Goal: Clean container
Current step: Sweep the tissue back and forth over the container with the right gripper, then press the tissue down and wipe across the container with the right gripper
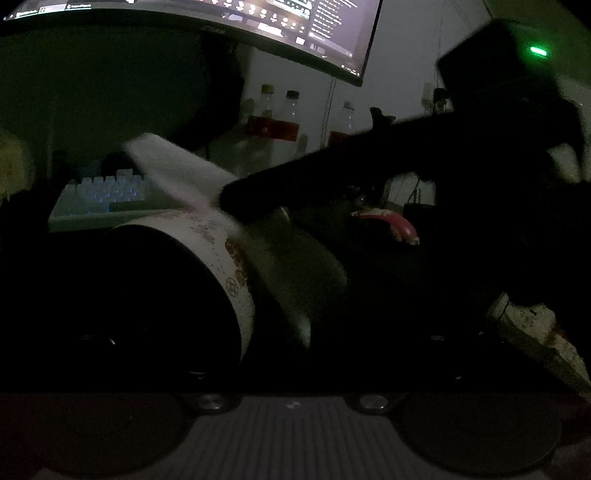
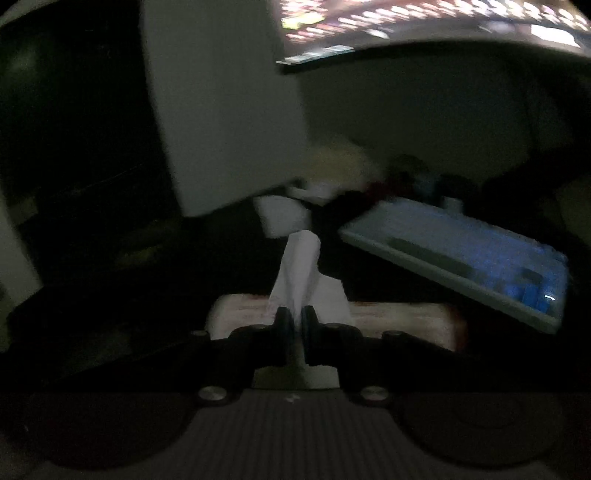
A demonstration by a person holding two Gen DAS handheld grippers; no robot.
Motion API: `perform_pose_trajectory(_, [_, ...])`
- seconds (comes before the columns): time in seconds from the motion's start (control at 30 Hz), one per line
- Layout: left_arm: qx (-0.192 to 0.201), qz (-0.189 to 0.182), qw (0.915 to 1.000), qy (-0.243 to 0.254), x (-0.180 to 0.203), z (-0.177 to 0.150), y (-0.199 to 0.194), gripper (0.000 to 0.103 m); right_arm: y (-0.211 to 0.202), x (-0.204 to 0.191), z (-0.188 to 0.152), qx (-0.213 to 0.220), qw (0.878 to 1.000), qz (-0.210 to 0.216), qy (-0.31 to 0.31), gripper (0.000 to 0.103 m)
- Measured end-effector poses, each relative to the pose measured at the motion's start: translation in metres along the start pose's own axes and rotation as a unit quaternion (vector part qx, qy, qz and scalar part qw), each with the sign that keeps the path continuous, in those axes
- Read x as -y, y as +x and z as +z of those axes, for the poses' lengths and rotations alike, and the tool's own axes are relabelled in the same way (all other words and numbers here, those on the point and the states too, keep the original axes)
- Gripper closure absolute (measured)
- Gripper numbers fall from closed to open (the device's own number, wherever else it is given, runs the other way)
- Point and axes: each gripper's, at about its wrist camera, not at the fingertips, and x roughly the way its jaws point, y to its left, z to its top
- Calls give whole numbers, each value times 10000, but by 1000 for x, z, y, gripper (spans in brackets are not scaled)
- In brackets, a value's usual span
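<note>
- Although the scene is very dim, a white paper container (image 1: 229, 258) with red print is seen low on the left of the left wrist view, tipped on its side over the dark counter (image 1: 369, 280), its dark mouth turned toward the camera.
- The left gripper (image 1: 295, 354) is taken to be spread wide; its fingers are lost in the darkness at the bottom of that view, so it cannot be said whether they touch the container's wall.
- A white tissue (image 1: 173, 166) is seen just above the container's rim, reaching it from the upper left, with a lit keyboard (image 1: 103, 195) behind it and bottles (image 1: 273, 118) further back under a monitor (image 1: 221, 18).
- To the right, the right gripper (image 2: 294, 325) is seen as a dark shape crossing the left wrist view; in its own view the fingers are pressed together on the tissue (image 2: 301, 273), which sticks up between them.
- The wiping is judged to be under way rather than finished: the tissue is held at the container, but no cleaned or dirty surface can be told apart.
- The inside of the container is wholly black, so any residue is hidden.
- A pink object (image 1: 399, 225) on the counter at the right is too blurred to be named.
</note>
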Motion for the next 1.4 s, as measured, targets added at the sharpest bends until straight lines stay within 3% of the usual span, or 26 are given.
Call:
perform_pose_trajectory(0.1, [-53, 58, 10000, 15, 2, 1, 1, 1, 4, 20, 10, -186, 9988, -439, 98, 94])
perform_pose_trajectory(0.2, [-98, 112, 9999, 24, 4, 3, 2, 1, 8, 15, 18, -430, 9976, -547, 0, 94])
perform_pose_trajectory(0.4, [-135, 160, 9998, 69, 6, 3, 4, 1, 10, -25, 28, -897, 9945, 258, -479, 94])
perform_pose_trajectory(0.5, [-127, 140, 9998, 51, 6, 3, 4, 1, 11, -16, 31, -1064, 9932, 124, -449, 94])
perform_pose_trajectory(0.67, [-160, 132, 9998, 22, 4, 6, 5, 1, 20, 16, 33, -1036, 9927, -605, -152, 94])
perform_pose_trajectory(0.77, [-155, 138, 9998, -62, 2, 9, 6, 1, 26, 16, 37, -1017, 9929, -605, -100, 94])
perform_pose_trajectory(0.93, [-170, 213, 9996, -59, 1, 12, 11, 0, 35, -11, 39, -933, 9951, 206, -264, 94])
perform_pose_trajectory(1.0, [-168, 198, 9996, -80, 0, 13, 11, 0, 36, -19, 40, -930, 9945, 344, -340, 94])
perform_pose_trajectory(1.1, [-155, 175, 9996, -158, -1, 14, 10, 0, 36, -11, 41, -973, 9946, 168, -320, 95])
perform_pose_trajectory(1.27, [-149, 296, 9992, -209, 1, 17, 12, 0, 40, 9, 42, -981, 9896, -907, -532, 97])
perform_pose_trajectory(1.33, [-144, 342, 9992, -145, 3, 18, 14, 0, 40, 2, 40, -891, 9914, -766, -577, 97])
perform_pose_trajectory(1.4, [-137, 362, 9992, -108, 3, 18, 15, 0, 40, -10, 40, -809, 9945, -348, -568, 97])
